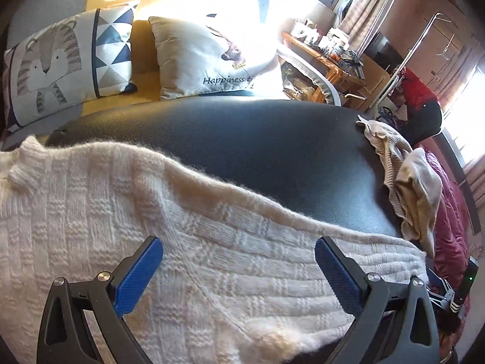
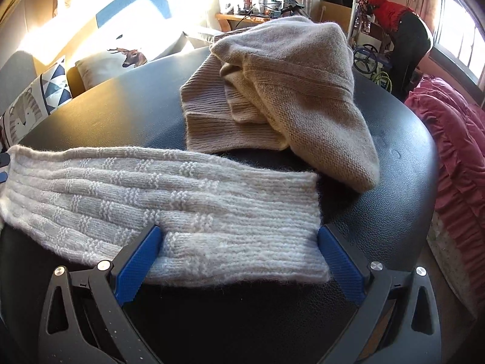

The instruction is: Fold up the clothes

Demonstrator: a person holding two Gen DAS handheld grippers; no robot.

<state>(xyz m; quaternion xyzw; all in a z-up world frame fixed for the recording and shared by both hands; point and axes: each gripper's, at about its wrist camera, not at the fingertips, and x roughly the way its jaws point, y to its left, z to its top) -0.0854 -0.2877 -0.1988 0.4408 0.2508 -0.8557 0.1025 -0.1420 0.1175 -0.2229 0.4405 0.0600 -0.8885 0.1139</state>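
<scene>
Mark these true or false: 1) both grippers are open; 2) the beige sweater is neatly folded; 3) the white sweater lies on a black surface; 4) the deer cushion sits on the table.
1) True: left gripper and right gripper stand wide over the white sweater.
2) False: the beige sweater lies in a crumpled heap.
3) True: it lies on the black table.
4) False: the deer cushion is on the sofa behind the table.

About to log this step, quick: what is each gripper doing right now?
Left gripper: open, above the white sweater, holding nothing.
Right gripper: open, its fingers either side of the sweater's sleeve, not clamped.
</scene>
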